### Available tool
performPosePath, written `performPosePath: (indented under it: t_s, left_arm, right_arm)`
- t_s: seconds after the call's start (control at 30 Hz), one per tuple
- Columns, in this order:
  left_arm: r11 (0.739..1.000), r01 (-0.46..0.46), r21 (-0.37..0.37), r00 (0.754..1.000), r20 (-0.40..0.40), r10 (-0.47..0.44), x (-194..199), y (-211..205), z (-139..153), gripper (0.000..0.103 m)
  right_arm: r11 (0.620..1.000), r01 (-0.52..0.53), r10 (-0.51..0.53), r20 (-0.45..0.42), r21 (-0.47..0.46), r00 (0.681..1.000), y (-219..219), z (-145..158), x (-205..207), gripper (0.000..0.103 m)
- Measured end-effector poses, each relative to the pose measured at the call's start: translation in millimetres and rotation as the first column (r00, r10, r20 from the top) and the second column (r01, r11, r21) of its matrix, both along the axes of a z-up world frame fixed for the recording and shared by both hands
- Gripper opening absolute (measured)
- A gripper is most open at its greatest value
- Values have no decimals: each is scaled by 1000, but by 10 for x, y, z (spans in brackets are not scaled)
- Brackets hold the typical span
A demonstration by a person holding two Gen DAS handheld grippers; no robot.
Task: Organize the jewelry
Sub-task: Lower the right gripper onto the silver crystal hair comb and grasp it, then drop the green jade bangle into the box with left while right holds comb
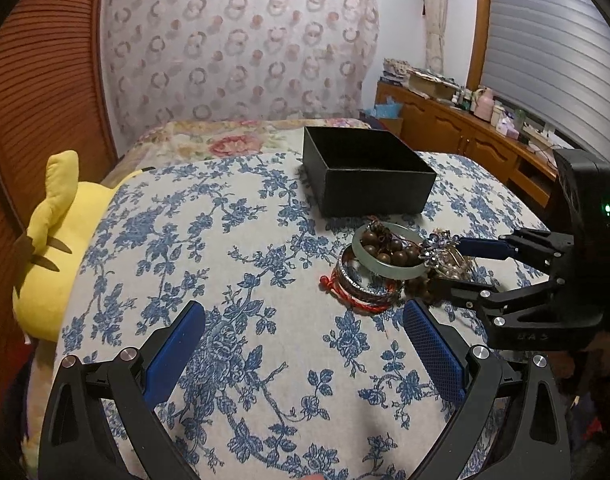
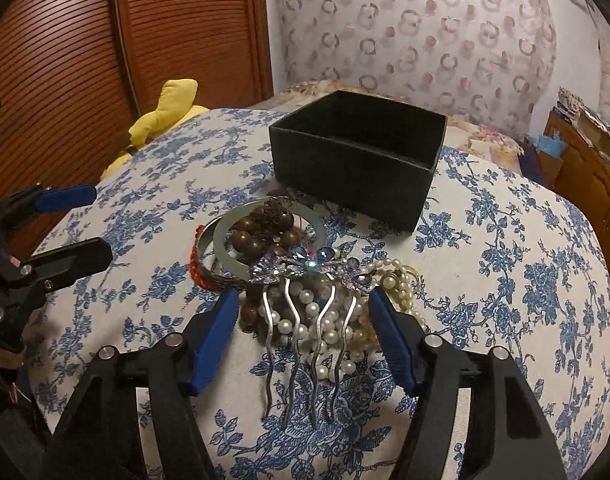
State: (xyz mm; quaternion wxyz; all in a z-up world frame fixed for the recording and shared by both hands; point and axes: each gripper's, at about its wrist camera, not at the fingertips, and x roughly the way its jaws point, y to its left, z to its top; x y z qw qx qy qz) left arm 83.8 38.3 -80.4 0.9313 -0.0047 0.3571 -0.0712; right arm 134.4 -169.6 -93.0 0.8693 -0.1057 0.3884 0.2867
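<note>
A heap of jewelry lies on the blue-flowered bedcover (image 1: 225, 260) in front of an open black box (image 1: 365, 176) (image 2: 357, 160). It holds a pale green bangle (image 1: 389, 273) (image 2: 220, 242), brown wooden beads (image 1: 399, 255) (image 2: 253, 240), a silver bangle (image 1: 357, 285) with a red cord bracelet (image 1: 337, 286), pearls (image 2: 325, 320) and a jewelled hair comb (image 2: 305, 268) (image 1: 441, 246). My right gripper (image 2: 303, 295) (image 1: 445, 264) straddles the comb's tines and the pearls, jaws apart, pads not pressing. My left gripper (image 1: 304, 307) (image 2: 103, 226) hovers open and empty, just left of the heap.
A yellow plush toy (image 1: 53, 240) (image 2: 173, 108) lies at the bed's left edge beside a slatted wooden door (image 2: 65, 60). A wooden cabinet (image 1: 465, 136) loaded with clutter runs along the right wall. Bare bedcover spreads left of the jewelry and the box.
</note>
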Motion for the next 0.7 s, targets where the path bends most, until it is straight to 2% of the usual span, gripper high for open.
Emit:
performPosePath:
  t_s: [0.07, 0.1, 0.37, 0.7]
  left_arm:
    - [1000, 5, 2, 1000, -7, -5, 41, -12, -8, 96]
    - [1000, 8, 2, 1000, -11, -8, 65, -16, -9, 96]
    - [999, 37, -11, 998, -48, -37, 300, -65, -11, 96]
    - [991, 133, -10, 984, -116, -133, 647, -361, -93, 96]
  right_arm:
    - [1000, 6, -6, 10, -12, 1000, -2, 2, 20, 57]
    - [1000, 8, -8, 7, -8, 1000, -17, 9, 33, 55]
    - [998, -12, 13, -9, 67, 1000, -217, 142, 13, 55]
    - [997, 8, -9, 11, 76, 1000, -499, 346, 93, 55]
